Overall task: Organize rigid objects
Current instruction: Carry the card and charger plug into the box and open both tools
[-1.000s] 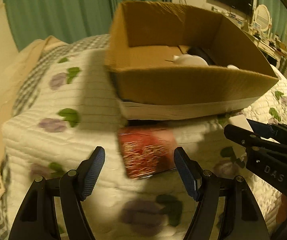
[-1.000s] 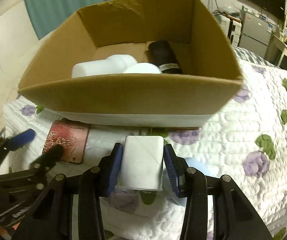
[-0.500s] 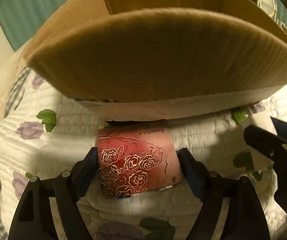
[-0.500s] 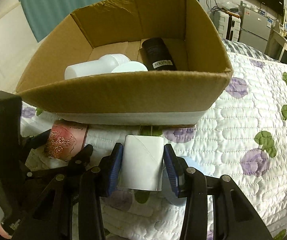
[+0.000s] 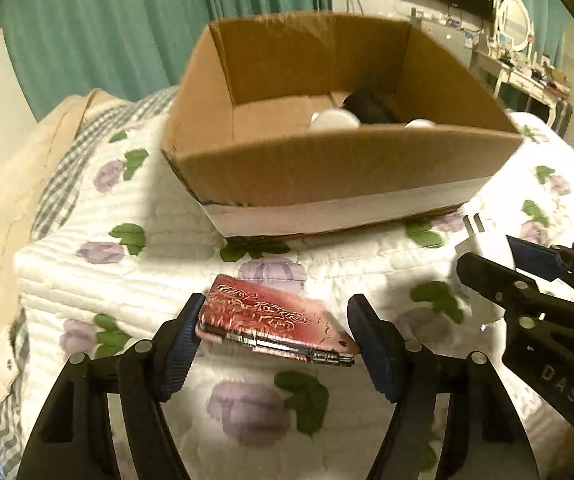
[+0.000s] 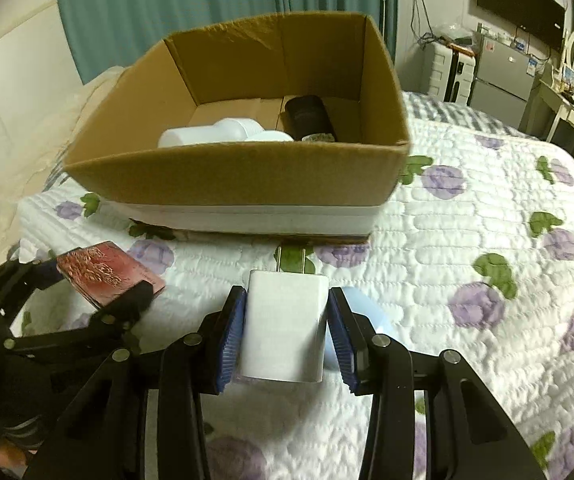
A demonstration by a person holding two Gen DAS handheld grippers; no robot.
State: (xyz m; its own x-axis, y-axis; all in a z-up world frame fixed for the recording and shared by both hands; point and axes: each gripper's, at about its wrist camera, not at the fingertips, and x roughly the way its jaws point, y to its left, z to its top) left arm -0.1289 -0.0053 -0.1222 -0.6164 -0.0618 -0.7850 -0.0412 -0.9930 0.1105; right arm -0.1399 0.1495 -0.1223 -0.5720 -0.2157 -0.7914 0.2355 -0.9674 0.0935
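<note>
Both tools are clamped: left tool [image 5: 277, 336] on a red case [image 5: 273, 326], right tool [image 6: 285, 332] on a white charger [image 6: 285, 330]. Each looks light and stiff. Gripping the flat sides suits them, short of the box [image 6: 243, 196].

Black hand-held gripper [image 5: 277, 338] frames, blue ribbed pads [image 6: 231, 338], silver screws, "DAS" lettering

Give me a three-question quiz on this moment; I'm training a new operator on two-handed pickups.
1. True or false: the left claw holds the red rose-patterned case clear of the quilt.
2. What does the right claw grip? A) black cylinder B) white plug adapter C) blue cap
3. Fill in: the white bottle lies inside the cardboard ____.

Key: 1 true; 2 B; 3 box.
</note>
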